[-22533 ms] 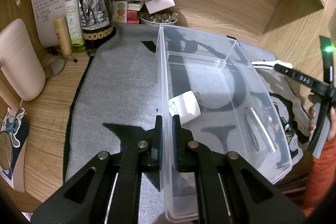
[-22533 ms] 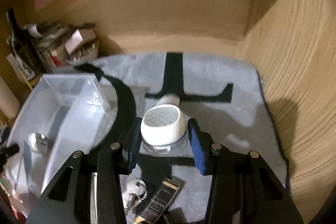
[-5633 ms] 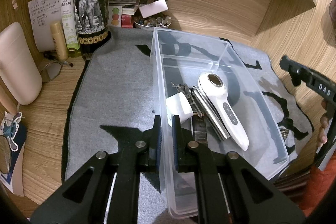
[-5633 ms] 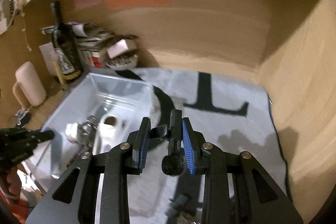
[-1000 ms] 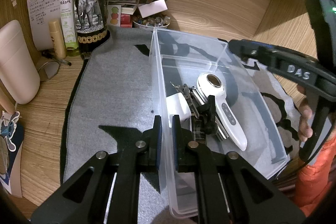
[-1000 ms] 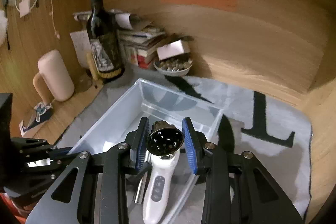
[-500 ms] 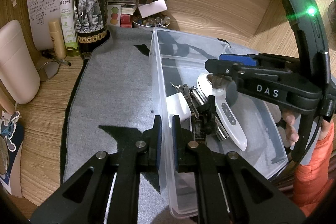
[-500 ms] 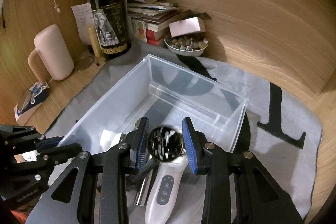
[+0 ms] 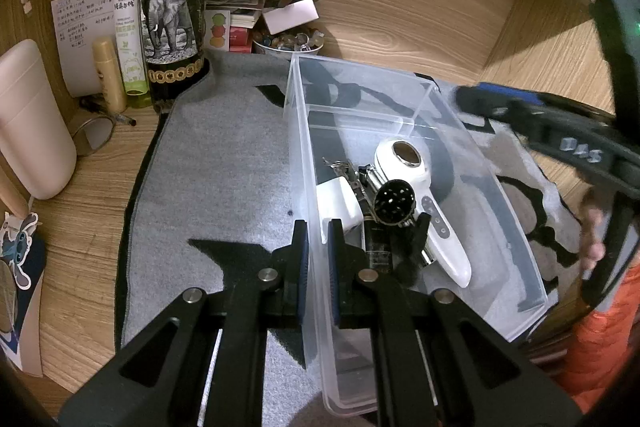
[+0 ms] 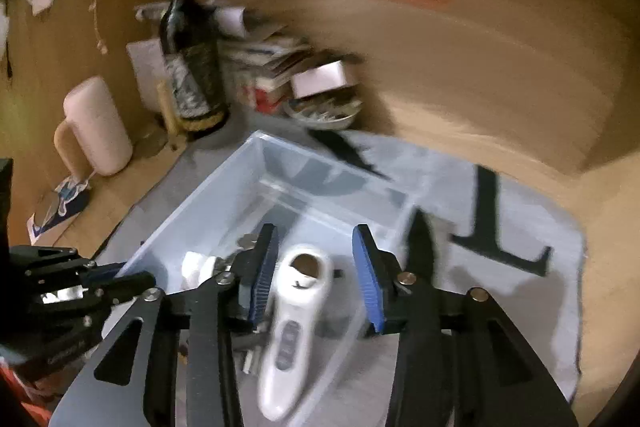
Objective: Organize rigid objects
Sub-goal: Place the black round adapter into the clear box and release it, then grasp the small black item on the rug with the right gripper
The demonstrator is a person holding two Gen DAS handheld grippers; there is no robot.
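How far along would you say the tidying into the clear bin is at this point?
Nearly done, it seems. The clear bin already holds the white handheld device, a white charger, keys and the round perforated cap. The right gripper is opening, empty, above it; the left gripper clamps the bin wall. No loose items show on the mat.

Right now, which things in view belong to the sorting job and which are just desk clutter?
Job: clear bin; inside it, white handheld device, round perforated cap, white charger, keys.
Clutter: wine bottle, green spray bottle, bowl of stones, pink mug.
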